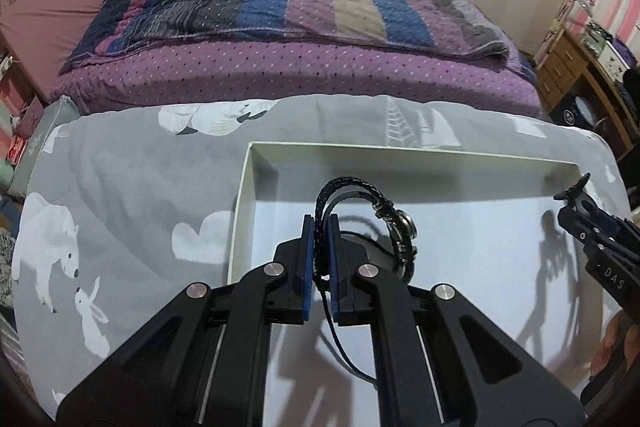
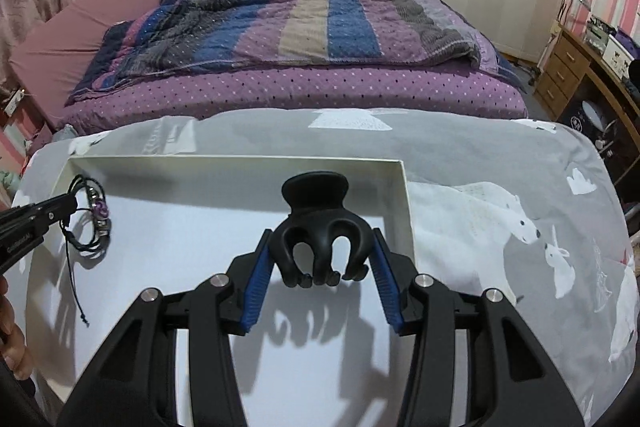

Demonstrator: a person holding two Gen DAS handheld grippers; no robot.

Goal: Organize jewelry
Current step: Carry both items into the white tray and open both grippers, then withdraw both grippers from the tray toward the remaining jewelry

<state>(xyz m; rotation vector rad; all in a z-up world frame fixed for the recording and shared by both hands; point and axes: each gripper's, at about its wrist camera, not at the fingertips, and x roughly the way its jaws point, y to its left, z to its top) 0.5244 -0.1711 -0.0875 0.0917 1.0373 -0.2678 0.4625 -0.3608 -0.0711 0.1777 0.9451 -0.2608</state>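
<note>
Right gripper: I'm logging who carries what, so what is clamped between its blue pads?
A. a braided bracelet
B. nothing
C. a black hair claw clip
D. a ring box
C: the right gripper has its blue pads pressed against both sides of a black claw clip above the white tray.

Black braided bracelet (image 1: 360,223) and black hair claw (image 2: 320,231) over a white box (image 2: 396,203); grey polar-bear cloth (image 2: 500,163); purple dotted bed (image 2: 304,91).

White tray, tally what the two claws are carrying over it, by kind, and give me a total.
Braided bracelets: 1, in the left claw
Black hair clips: 1, in the right claw
Total: 2, both above the white tray
</note>
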